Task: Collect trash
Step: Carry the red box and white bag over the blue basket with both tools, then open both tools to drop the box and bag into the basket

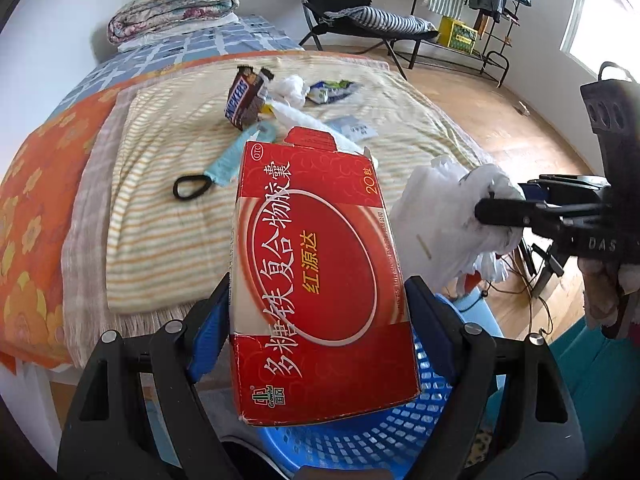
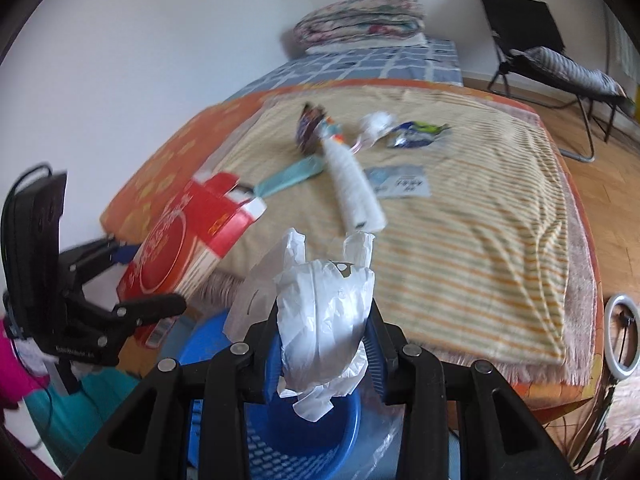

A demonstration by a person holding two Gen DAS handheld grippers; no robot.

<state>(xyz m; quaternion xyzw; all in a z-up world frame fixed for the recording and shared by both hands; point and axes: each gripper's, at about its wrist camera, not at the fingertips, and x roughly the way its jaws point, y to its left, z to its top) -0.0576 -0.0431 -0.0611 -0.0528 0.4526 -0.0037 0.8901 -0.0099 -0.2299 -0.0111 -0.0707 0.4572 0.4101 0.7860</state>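
Your left claw [image 1: 320,312] clamps the red cardboard medicine box [image 1: 320,280]; your right claw [image 2: 326,344] pinches the crumpled white plastic bag [image 2: 324,320]; both hang above the blue mesh plastic basket [image 2: 304,452], presumably for dropping.

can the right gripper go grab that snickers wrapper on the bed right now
Probably not yet. The right gripper is shut on a crumpled white plastic bag above the blue basket, so its jaws are occupied. The Snickers wrapper lies uncovered on the striped blanket; once the bag drops, nothing seems to block it.

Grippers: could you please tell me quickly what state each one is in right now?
Left gripper: closed on the red box.
Right gripper: closed on the white bag.
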